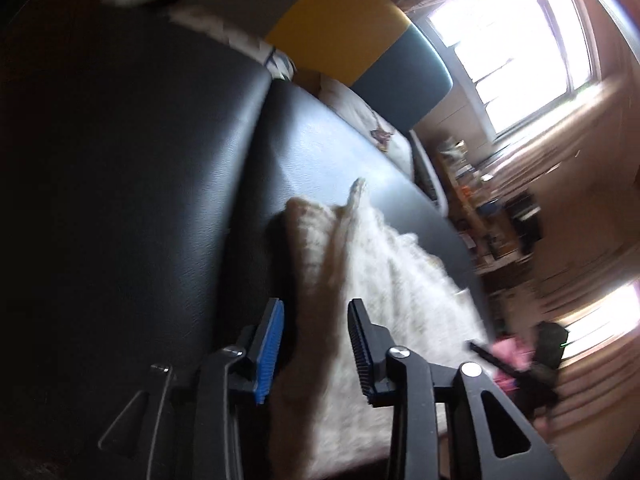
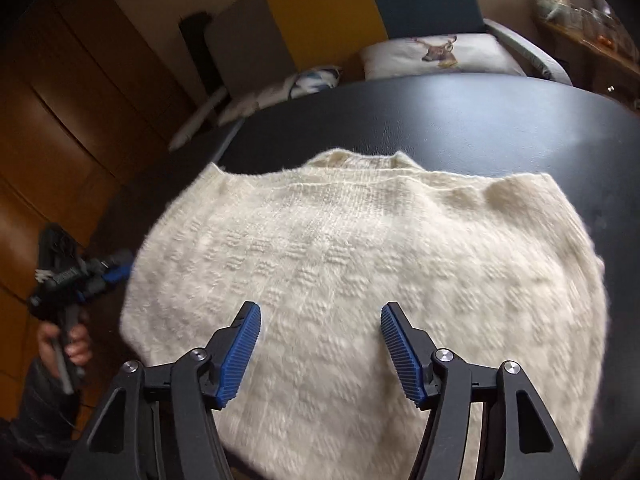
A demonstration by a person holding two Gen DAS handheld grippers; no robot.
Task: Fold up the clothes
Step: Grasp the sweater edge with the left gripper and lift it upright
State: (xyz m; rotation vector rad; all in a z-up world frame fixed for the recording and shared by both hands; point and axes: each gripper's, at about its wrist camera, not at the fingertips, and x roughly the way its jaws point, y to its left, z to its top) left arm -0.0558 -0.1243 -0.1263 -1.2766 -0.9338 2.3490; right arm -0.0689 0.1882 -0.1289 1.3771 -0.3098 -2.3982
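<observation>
I have a cream knitted sweater (image 2: 360, 280) spread flat on the black padded table (image 2: 480, 120), its collar towards the far edge and its body running back to the near edge under my right gripper (image 2: 320, 344). That gripper hangs above the lower middle of the knit with its blue ribbed fingers (image 2: 240, 356) spread wide, nothing between them. Off the table's left edge, in the right wrist view, I see my left gripper (image 2: 80, 280) held in a hand (image 2: 72, 340), just beside the sweater's left hem. From the left wrist view the left gripper (image 1: 316, 344) looks along that left side of the sweater (image 1: 380, 272), its fingers apart with a raised fold of knit lying in the gap; blur keeps me from telling whether the pads touch it. Beyond the far edge sits a pillow with a deer print (image 2: 440, 54).
</observation>
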